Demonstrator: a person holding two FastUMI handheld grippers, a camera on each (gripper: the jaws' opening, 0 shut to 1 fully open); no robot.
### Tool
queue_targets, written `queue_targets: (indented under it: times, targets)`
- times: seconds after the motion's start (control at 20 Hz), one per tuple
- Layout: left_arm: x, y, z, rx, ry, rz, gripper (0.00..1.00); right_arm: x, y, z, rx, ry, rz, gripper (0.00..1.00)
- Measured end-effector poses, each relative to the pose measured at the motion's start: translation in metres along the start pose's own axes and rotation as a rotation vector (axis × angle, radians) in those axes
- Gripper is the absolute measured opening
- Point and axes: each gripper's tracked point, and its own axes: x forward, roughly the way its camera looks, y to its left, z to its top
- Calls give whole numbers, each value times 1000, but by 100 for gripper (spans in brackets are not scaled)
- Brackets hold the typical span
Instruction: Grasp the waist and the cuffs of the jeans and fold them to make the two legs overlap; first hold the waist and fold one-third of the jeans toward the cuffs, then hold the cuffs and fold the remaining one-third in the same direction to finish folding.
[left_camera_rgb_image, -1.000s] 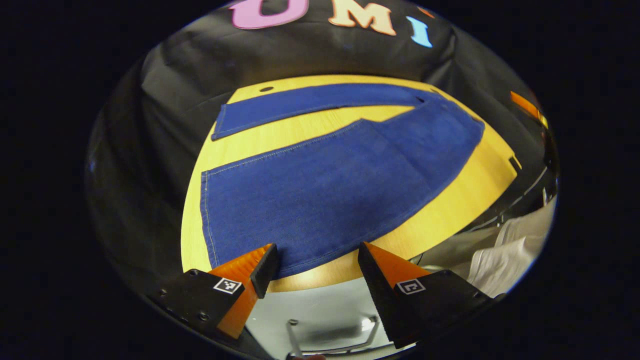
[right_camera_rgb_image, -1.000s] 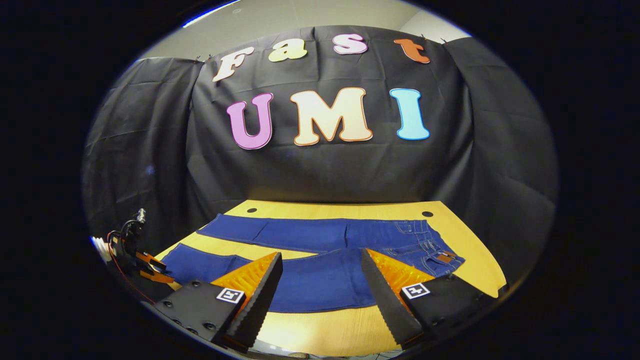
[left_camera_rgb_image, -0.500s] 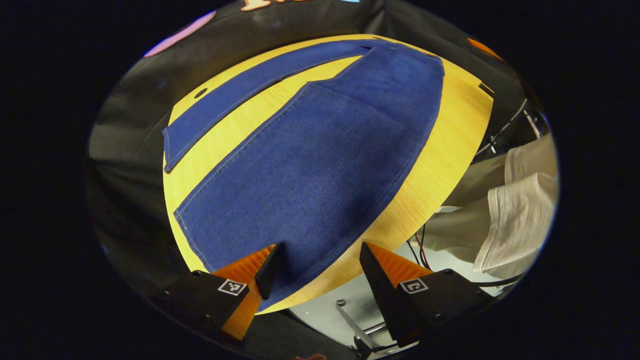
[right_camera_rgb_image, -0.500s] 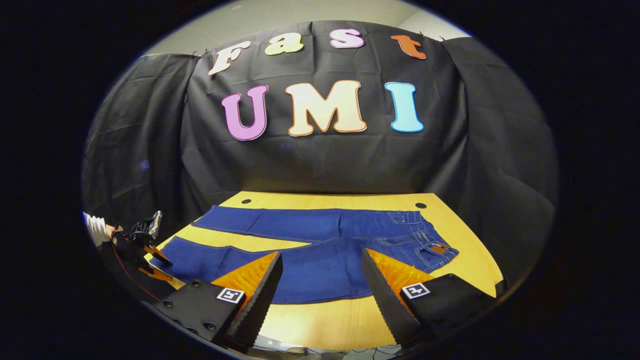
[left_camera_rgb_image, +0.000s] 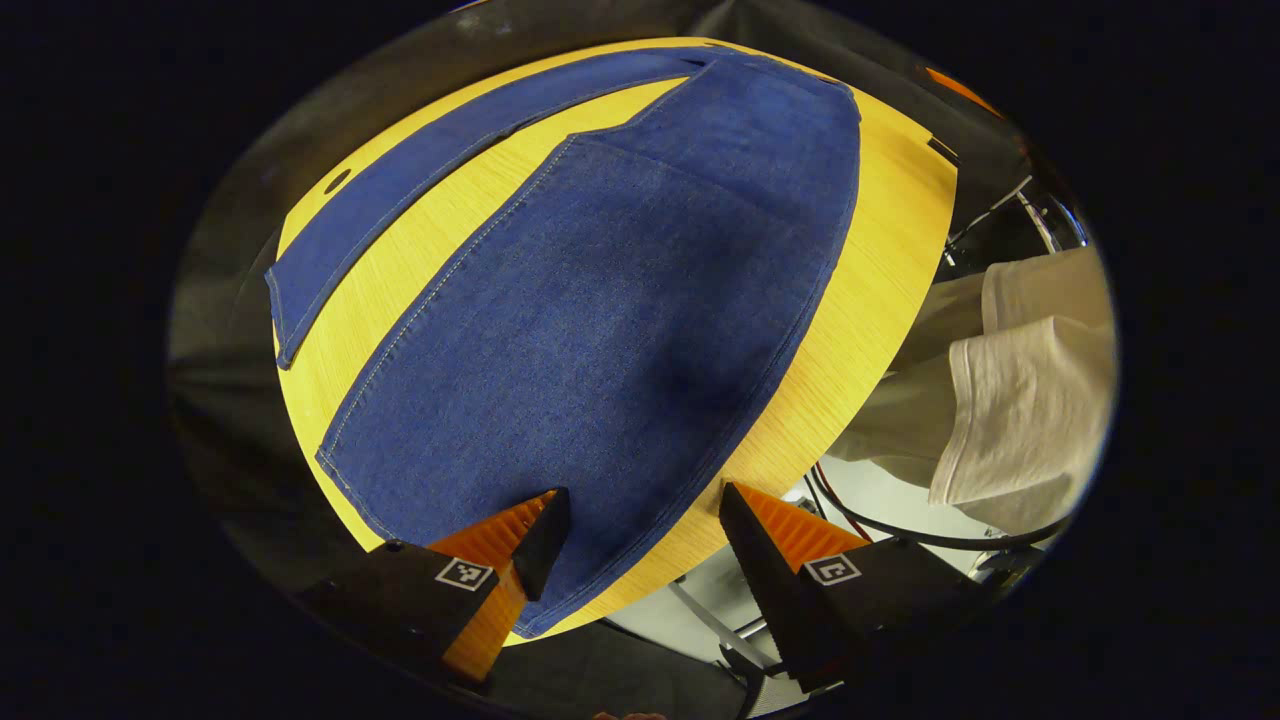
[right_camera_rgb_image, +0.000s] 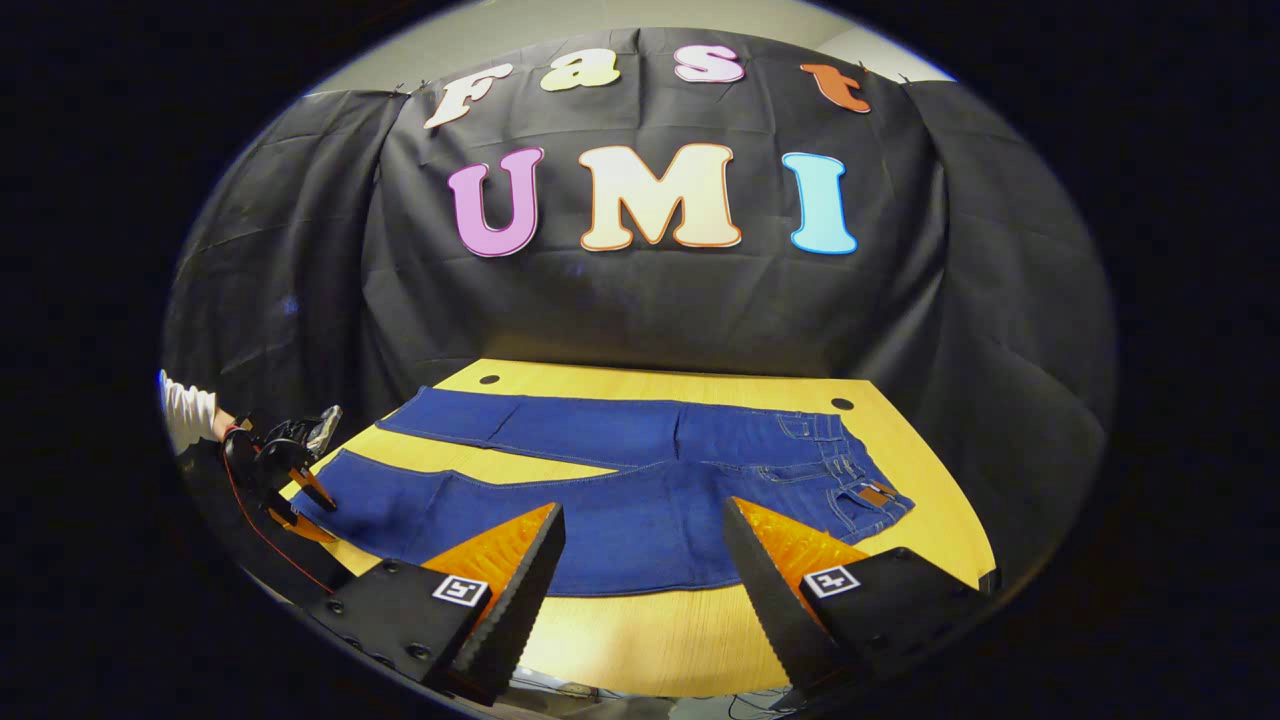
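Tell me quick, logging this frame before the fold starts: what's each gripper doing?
Left gripper: open, holding nothing, poised at the near cuff of the jeans.
Right gripper: open, holding nothing, off the jeans.

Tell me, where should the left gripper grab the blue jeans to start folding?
Probably the near leg's cuff, at its corner by the table edge. The jeans lie flat with legs spread, so the left gripper, open at that hem, should slide in low from the table's end, one finger under the edge.
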Motion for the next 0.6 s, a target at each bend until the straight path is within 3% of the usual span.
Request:
queue_targets:
  times: [0.1,0.2,0.45,0.55,0.6]
  targets:
    - [-1,-4,0,13,7,1,95,6,-2,-4,-17,19,11,94]
    - [-1,-3,3,60,-7,-7,84,11,-5,-3,-38,21,18,99]
    - [4,-13,8,114,-54,11,21,29,-14,-5,-65,36,56,98]
    - [3,-13,6,81,-59,12,5,39,-21,-11,-117,78,95,99]
    - [3,-14,6,52,-53,4,2,43,-27,-17,-157,108,119,99]
